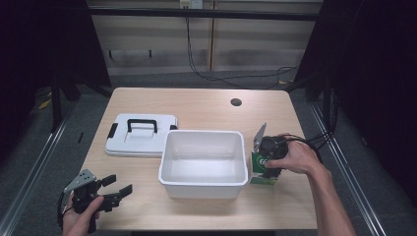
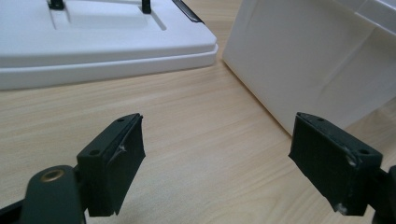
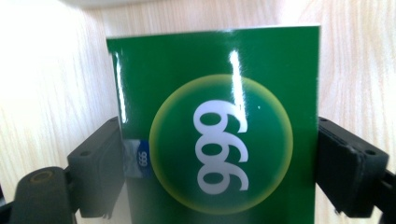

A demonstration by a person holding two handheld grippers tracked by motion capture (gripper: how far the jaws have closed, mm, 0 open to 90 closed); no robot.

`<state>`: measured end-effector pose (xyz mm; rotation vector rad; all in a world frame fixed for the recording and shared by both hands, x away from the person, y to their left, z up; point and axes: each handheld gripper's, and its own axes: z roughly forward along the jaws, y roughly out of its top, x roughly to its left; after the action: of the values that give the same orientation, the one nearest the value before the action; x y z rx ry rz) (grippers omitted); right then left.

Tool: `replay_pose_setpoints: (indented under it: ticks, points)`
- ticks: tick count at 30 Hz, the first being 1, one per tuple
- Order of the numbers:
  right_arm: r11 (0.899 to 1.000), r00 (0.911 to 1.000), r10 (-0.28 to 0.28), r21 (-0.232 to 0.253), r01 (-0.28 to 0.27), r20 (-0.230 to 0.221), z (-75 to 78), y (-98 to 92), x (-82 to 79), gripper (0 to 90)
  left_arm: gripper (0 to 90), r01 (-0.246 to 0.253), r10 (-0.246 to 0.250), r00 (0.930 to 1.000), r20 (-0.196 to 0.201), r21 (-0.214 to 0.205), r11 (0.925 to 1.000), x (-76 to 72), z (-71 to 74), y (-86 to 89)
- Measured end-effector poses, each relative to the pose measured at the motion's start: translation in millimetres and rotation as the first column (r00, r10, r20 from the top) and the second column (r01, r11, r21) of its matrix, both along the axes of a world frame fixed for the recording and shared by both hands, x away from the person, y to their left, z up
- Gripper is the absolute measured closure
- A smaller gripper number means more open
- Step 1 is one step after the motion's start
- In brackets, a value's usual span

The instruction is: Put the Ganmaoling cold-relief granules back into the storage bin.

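Observation:
A green box [image 1: 259,169] printed with a white "999" in a yellow-ringed circle stands on the wooden table [image 1: 196,105], just right of the white tub [image 1: 169,147]. My right gripper [image 1: 269,167] comes down on it from above, and a hand holds the gripper. In the right gripper view the green box [image 3: 219,84] sits between the two black jaws, which press its left and right sides, so the right gripper [image 3: 219,154] is shut on it. My left gripper [image 1: 119,185] is held low at the table's front left, open, with nothing between its jaws [image 2: 217,135].
The white tub is open and looks empty; its wall [image 2: 317,60] rises just ahead and right of the left gripper. A white lid [image 1: 140,142] with a black handle and clips lies flat behind the left gripper [image 2: 93,42]. A round cable hole [image 1: 236,102] sits at the back.

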<state>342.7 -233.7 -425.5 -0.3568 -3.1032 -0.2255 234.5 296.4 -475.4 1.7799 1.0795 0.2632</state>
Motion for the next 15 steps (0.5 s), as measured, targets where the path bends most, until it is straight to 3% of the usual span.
replay_pose_setpoints:
  ticks: [1, 5, 15]
  points:
    - [0.998, 0.9996, 0.027, -0.049, -0.027, -0.002, 0.8, 4.3, 0.8, 15.1, 17.3, 0.000, 0.000, 1.0000, 0.000, 0.000, 1.0000, 0.0, 0.0, 0.0]
    - [0.994, 0.9993, 0.034, -0.106, -0.036, -0.018, 2.1, 10.6, 1.2, 15.8, 17.3, 0.002, -0.002, 1.0000, 0.002, 0.001, 1.0000, -0.4, 0.3, 0.8]
    - [0.995, 0.9996, 0.013, -0.099, -0.016, -0.023, 2.6, 8.0, 0.6, 16.5, 17.3, -0.001, 0.001, 1.0000, 0.001, 0.001, 1.0000, -0.3, 0.1, 0.8]
